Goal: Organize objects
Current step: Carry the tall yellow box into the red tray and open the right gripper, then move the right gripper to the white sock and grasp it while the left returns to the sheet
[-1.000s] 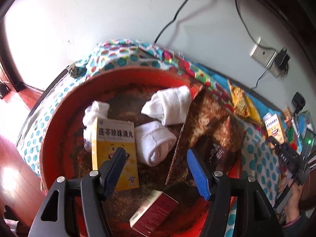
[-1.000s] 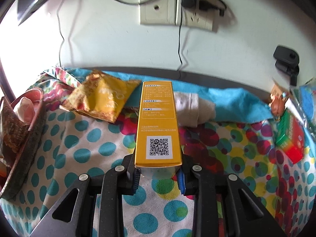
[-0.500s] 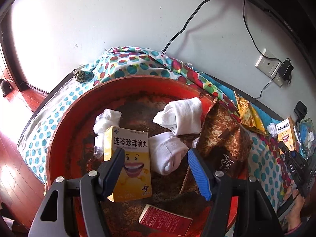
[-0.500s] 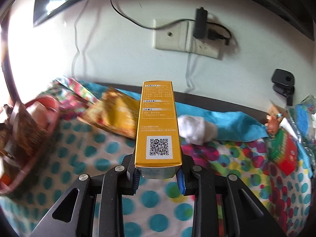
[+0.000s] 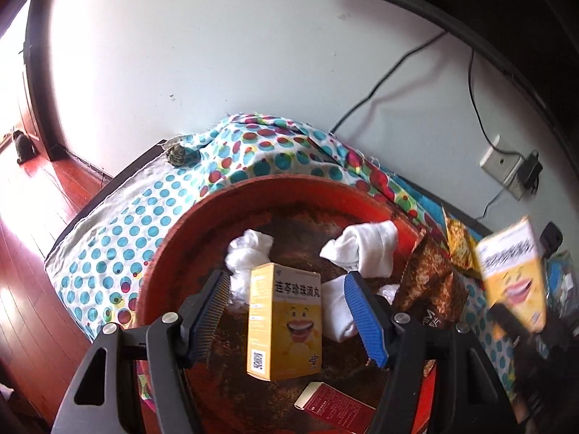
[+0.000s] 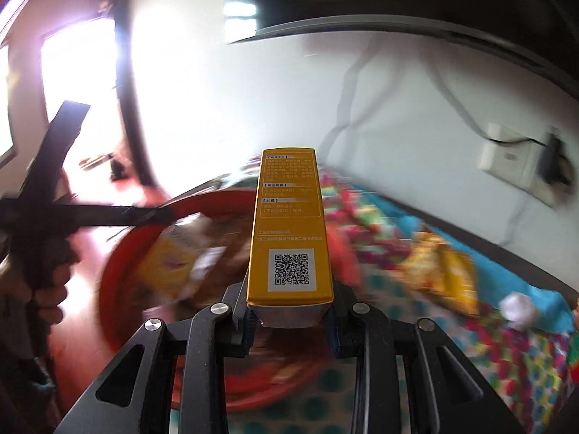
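My right gripper point(image 6: 291, 329) is shut on a yellow medicine box point(image 6: 289, 228), held in the air beside the red basin point(image 6: 119, 264); that box also shows blurred at the right of the left wrist view point(image 5: 514, 278). My left gripper point(image 5: 289, 320) is open and empty, above the red basin point(image 5: 170, 253). In the basin lie another yellow medicine box point(image 5: 284, 320), white rolled socks point(image 5: 365, 247), a brown snack bag point(image 5: 430, 285) and a dark red box point(image 5: 336, 407).
The basin sits on a polka-dot cloth point(image 5: 144, 217) over a table. A yellow snack bag point(image 6: 441, 275) and a white sock point(image 6: 519, 311) lie on the cloth to the right. A wall socket point(image 6: 506, 159) with cables is behind. Red floor point(image 5: 32, 224) lies left.
My right gripper has swung left with the yellow box, from over the cloth to beside the basin. My left gripper has drawn back and up over the basin, still open.
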